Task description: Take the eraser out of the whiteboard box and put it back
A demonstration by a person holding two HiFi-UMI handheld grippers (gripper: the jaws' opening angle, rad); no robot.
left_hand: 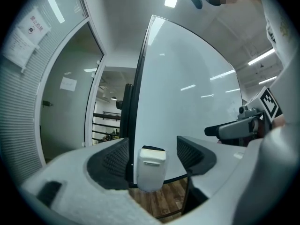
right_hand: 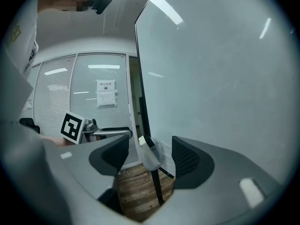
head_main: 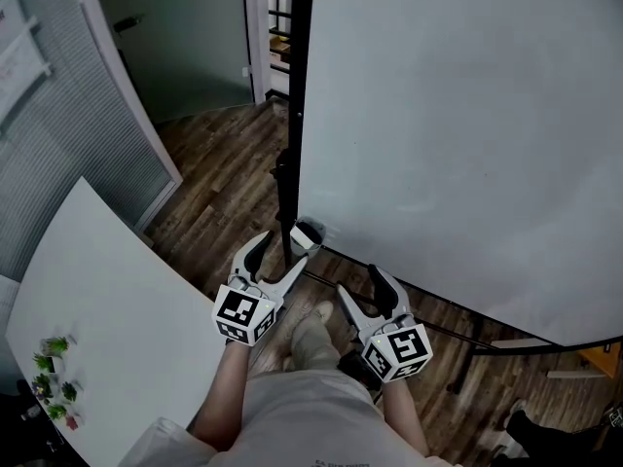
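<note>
A small clear whiteboard box [head_main: 309,233] hangs at the lower left corner of the whiteboard [head_main: 458,134]. The white eraser with its dark felt [left_hand: 152,150] stands upright in the box [left_hand: 150,172]. My left gripper [head_main: 276,263] is open, just short of the box, which shows between its jaws from that side [left_hand: 152,147]. Slightly lower and to the right, my right gripper [head_main: 362,290] is also open and empty. In the right gripper view the box [right_hand: 152,157] and the eraser's top [right_hand: 143,140] lie ahead between the jaws [right_hand: 150,152].
The whiteboard's black frame post [head_main: 292,115] and stand bars [head_main: 438,331] run down to the wooden floor [head_main: 224,183]. A white table [head_main: 107,309] with small plants [head_main: 54,382] is at the left. A glass partition with blinds [head_main: 68,105] stands behind it.
</note>
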